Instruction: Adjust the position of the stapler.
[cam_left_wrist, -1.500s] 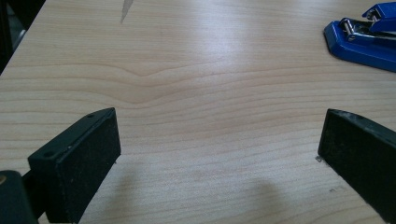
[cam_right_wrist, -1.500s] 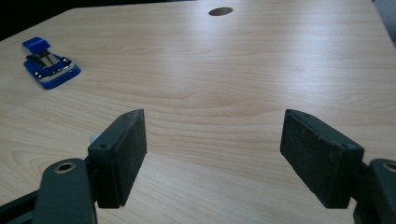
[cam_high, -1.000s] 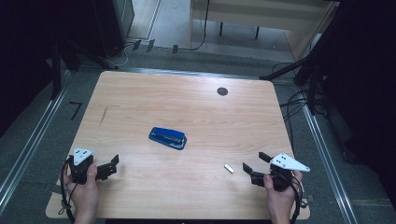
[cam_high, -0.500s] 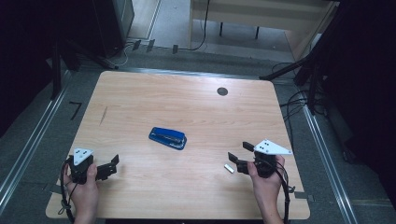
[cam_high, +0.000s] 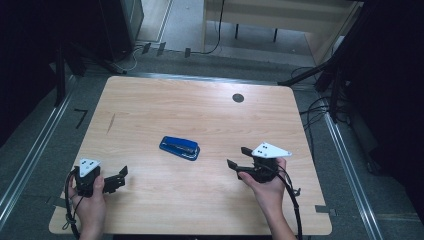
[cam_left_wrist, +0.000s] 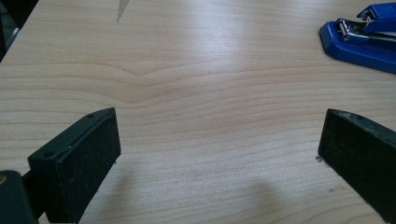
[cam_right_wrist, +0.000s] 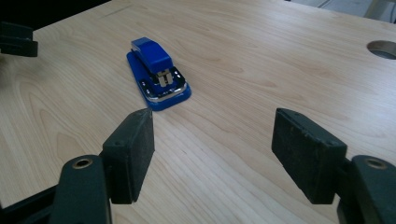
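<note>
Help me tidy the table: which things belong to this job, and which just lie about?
Job: blue stapler; right gripper aimed at it, jaws just been closing, nothing between them.
Lying about: left gripper, open; round table hole; floor cables.

A light wooden table fills the middle of the high view. It has a round hole near its far edge. The grey floor at the top holds black cables and a pale wooden bench. Both sides are dark. Metal rails run along the table.
</note>
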